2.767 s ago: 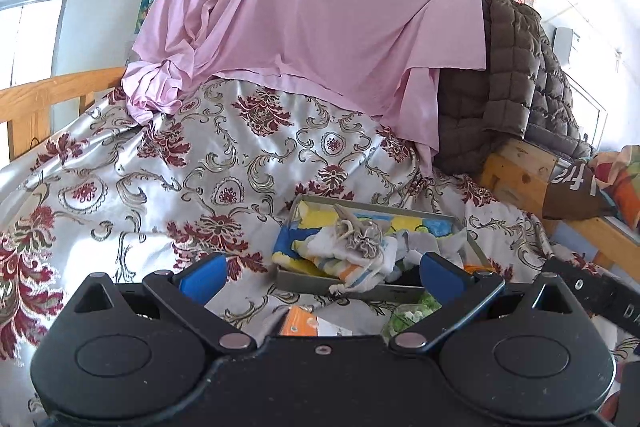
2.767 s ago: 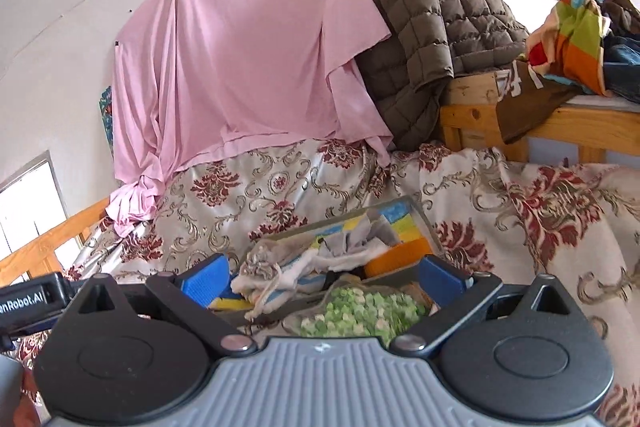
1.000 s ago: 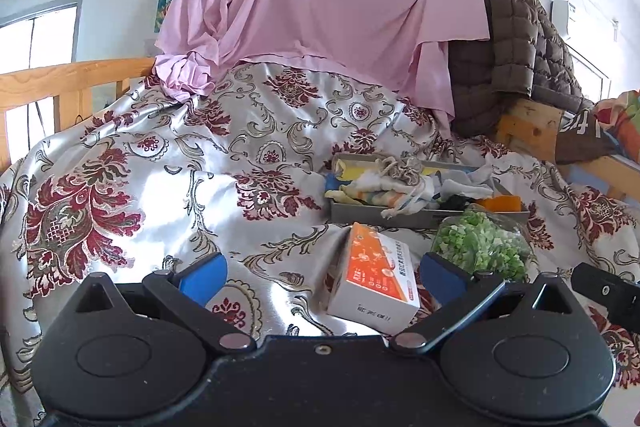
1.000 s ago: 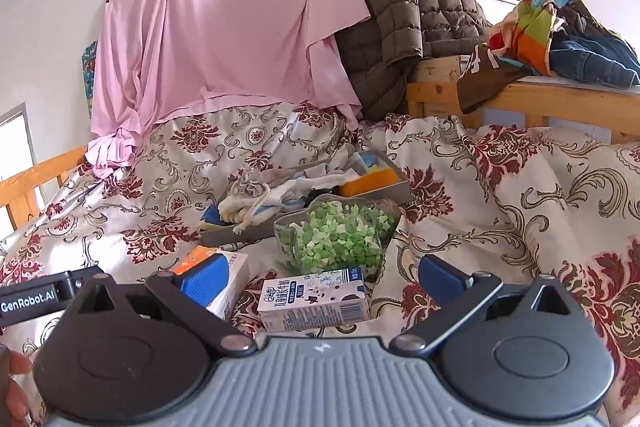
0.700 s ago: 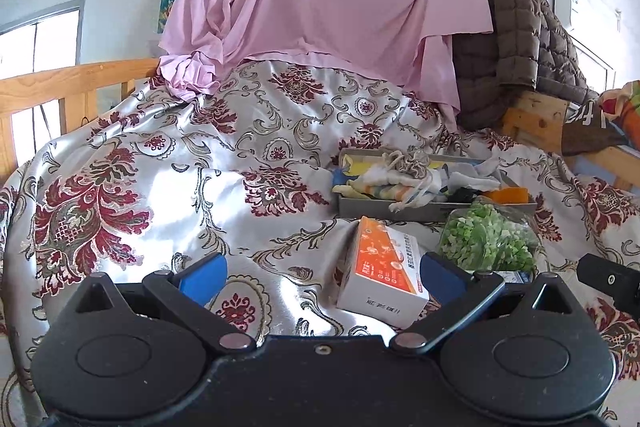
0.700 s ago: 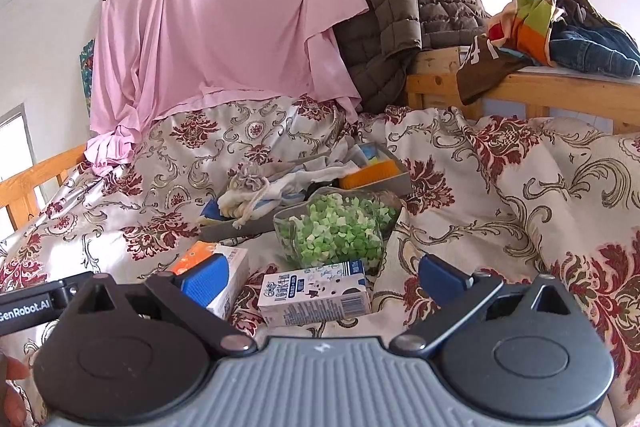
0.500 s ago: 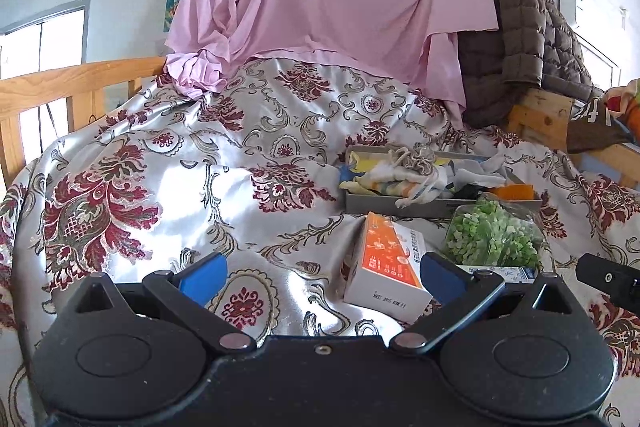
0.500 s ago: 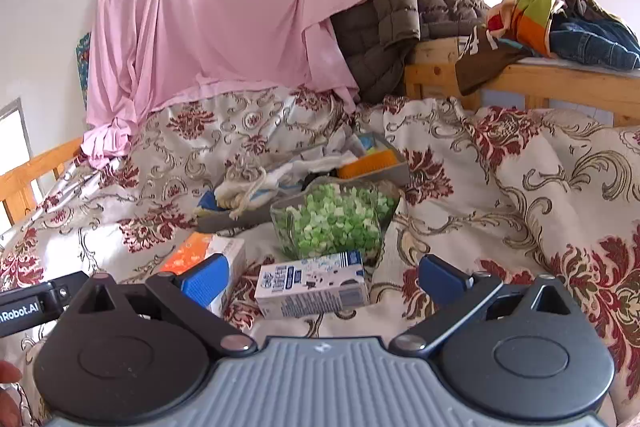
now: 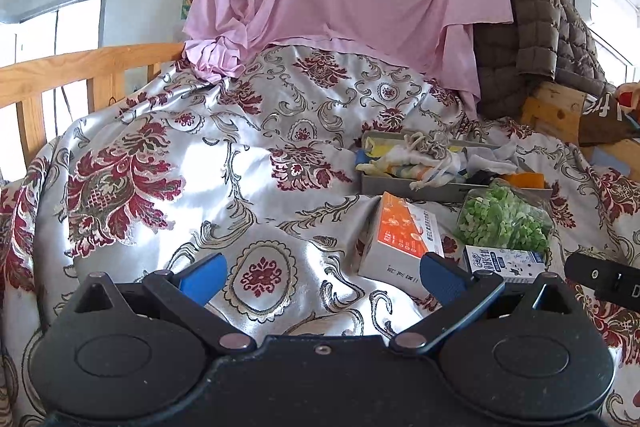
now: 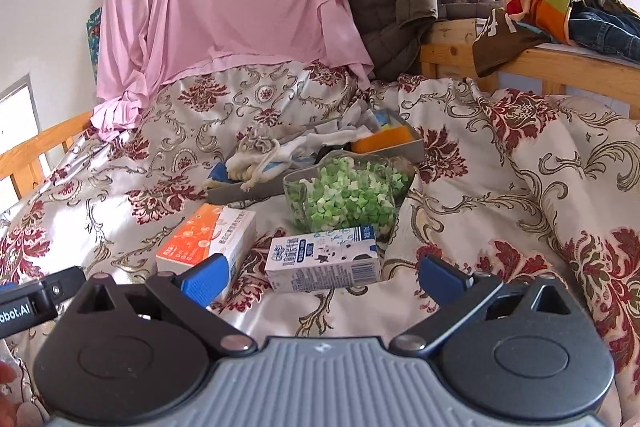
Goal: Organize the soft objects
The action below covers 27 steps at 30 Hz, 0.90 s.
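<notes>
right wrist: right tool point(image 10: 320, 277) spread wide, empty | left tool point(image 9: 322, 273) same | soft cloths point(image 10: 276, 151) piled in grey tray point(image 10: 404, 149) on bed point(image 10: 500, 187) (behind green-bits tub point(image 10: 348, 197))

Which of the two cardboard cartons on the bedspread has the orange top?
The larger white carton with the orange top, left of the smaller blue-and-white milk carton.

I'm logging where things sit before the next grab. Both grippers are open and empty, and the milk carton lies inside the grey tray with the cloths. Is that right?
Not quite. The milk carton lies on the bedspread, outside the grey tray, in front of the container of green bits; the right wrist view shows this. The rest holds: the left gripper and right gripper are open and empty.
</notes>
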Motion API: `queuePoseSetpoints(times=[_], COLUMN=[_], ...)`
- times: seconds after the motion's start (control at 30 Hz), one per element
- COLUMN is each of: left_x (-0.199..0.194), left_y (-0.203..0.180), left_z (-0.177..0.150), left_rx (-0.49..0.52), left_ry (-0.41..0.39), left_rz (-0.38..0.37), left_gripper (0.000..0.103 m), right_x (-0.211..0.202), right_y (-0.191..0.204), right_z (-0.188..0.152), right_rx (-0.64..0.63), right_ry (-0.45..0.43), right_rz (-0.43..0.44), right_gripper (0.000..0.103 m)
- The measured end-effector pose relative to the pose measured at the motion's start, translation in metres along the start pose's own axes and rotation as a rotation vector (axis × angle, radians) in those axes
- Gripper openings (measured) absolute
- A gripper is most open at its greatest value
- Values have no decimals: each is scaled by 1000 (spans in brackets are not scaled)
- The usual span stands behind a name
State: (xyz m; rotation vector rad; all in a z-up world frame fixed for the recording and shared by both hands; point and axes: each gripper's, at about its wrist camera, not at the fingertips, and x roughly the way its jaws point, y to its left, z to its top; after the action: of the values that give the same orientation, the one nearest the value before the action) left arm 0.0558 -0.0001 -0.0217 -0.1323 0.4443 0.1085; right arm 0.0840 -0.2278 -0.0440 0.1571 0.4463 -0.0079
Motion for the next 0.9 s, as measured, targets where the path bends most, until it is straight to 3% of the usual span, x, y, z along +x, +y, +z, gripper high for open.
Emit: queuePoseSetpoints(times=[0.9], left_x=[-9], left_y=[-3], left_z=[-1], left_rx=[20], left_ry=[-13], left_rz=[9], left_gripper=[102], right_x=[-1], right_y=[0], right_z=[-2], right_rx=[-15], right_ry=[20], right_rz=[4], right_gripper=[103])
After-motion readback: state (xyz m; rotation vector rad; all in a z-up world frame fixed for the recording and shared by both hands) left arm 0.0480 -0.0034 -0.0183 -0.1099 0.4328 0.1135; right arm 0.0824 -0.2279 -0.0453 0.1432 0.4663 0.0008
